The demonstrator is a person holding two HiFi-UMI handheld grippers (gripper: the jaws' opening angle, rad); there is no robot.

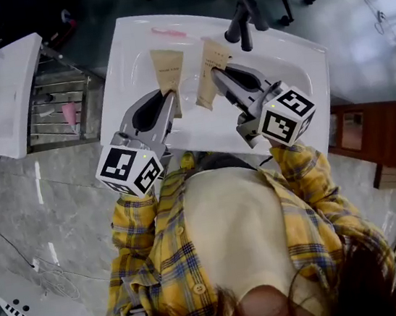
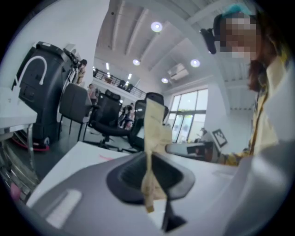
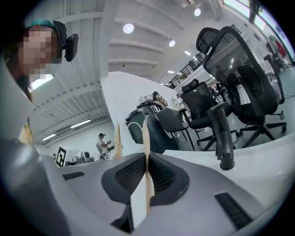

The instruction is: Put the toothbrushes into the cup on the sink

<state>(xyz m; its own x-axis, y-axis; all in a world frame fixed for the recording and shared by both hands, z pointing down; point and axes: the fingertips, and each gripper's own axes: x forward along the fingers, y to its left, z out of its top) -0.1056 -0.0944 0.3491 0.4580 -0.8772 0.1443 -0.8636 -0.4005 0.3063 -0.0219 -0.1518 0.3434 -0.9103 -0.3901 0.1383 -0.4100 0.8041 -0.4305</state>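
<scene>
In the left half of the head view, the left gripper [image 1: 169,100] is clamped on the near end of the left packet [image 1: 169,68], with the rest of the packet reaching out over the white sink [image 1: 121,51]. The left gripper view shows the jaws pinching creased paper. Just to the right, the right gripper [image 1: 218,79] is likewise closed on the near end of the right packet [image 1: 211,68], which it grips edge-on between the ribbed pads. The two packets sit side by side, close but apart, and the black faucet [image 1: 241,20] stands beyond them at the upper right.

No cup shows in any view, so the first job is probably to find it. The step should go best one packet at a time – stand the packet upright over the cup mouth and lower its free end inside before the jaws part. Keep the pinch firm, because thin paper held by one end will likely flop or slip. The right packet also has to stay clear of the faucet.

Both packets are flat tan kraft sleeves with small dark print – presumably wrapped toothbrushes, though no brush itself is visible
</scene>
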